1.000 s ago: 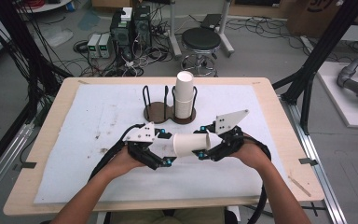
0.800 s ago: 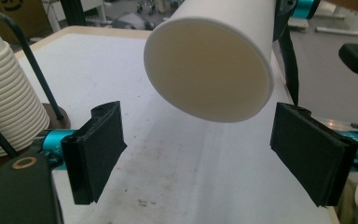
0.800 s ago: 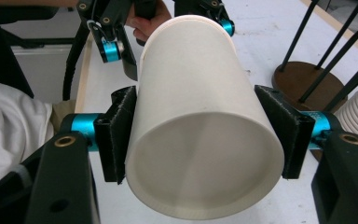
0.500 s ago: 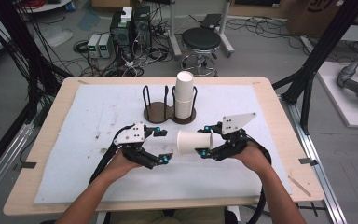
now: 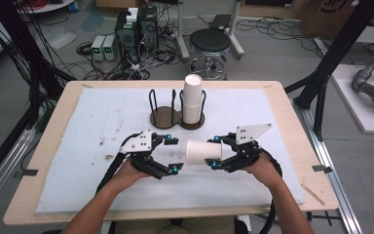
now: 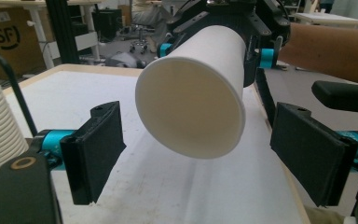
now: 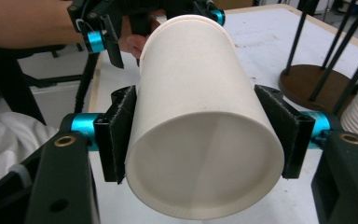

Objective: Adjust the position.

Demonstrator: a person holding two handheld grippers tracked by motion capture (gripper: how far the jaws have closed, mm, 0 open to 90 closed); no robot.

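A white paper cup [image 5: 202,152] lies on its side in the air over the table's front middle, and my right gripper [image 5: 215,152] is shut on its narrow end. In the right gripper view both pads [image 7: 119,135] press on the cup's [image 7: 200,126] wall. The cup's mouth [image 6: 191,98] faces my left gripper [image 5: 174,155], which stands open just to its left without touching it. In the left gripper view my own jaws flank the cup, with a gap on each side. A stack of white cups [image 5: 193,100] stands in a dark two-ring holder [image 5: 161,117] behind.
A white mat [image 5: 102,122] covers the wooden table [image 5: 292,131]. The holder's left ring has no cups in it. A person's forearms [image 5: 102,200] come in from the near edge. Black cables trail from both grippers. Beyond the table are a stool and electronics on the floor.
My right gripper has carried the cup to the right and slightly down, away from my left gripper. The left gripper has stayed put with its jaws apart.
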